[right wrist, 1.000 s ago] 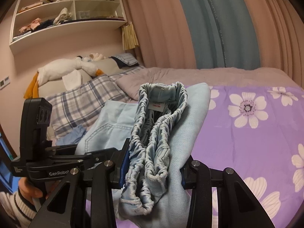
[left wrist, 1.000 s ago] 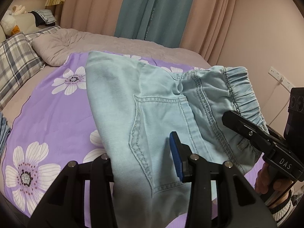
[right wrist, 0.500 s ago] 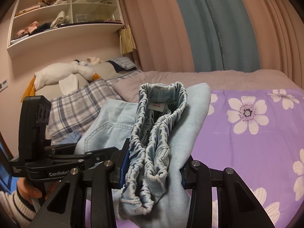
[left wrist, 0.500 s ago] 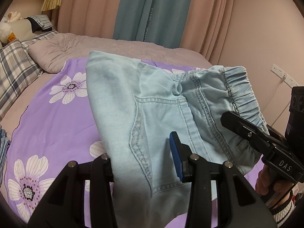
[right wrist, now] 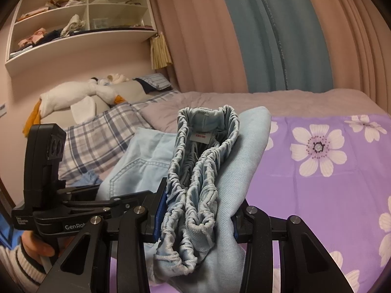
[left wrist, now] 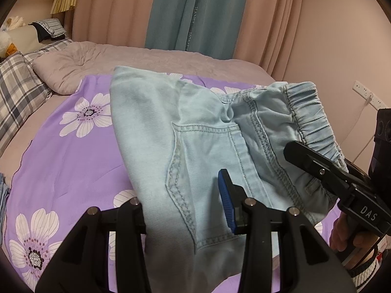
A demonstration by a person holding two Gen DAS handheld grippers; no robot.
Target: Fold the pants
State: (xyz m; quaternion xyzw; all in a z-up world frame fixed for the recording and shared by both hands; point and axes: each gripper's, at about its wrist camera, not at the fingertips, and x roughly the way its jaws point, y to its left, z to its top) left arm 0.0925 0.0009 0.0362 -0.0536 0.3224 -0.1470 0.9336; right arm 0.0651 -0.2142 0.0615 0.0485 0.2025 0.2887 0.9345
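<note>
The left gripper [left wrist: 185, 210] has its fingers [left wrist: 226, 202] pinching the folded side of the pants [left wrist: 195, 131], with the back pocket [left wrist: 205, 171] just ahead of the blue pad, probably so the fold stays stacked while the garment is carried. The pants hang between the two tools, raised over the bed [left wrist: 61, 158]. To the right, the right gripper [right wrist: 195, 219] has its fingers [right wrist: 158, 210] clamped on the bunched elastic waistband [right wrist: 202, 171], apparently to keep that end level. Count: one pair of pants, two grippers, one pocket showing, one bed.
</note>
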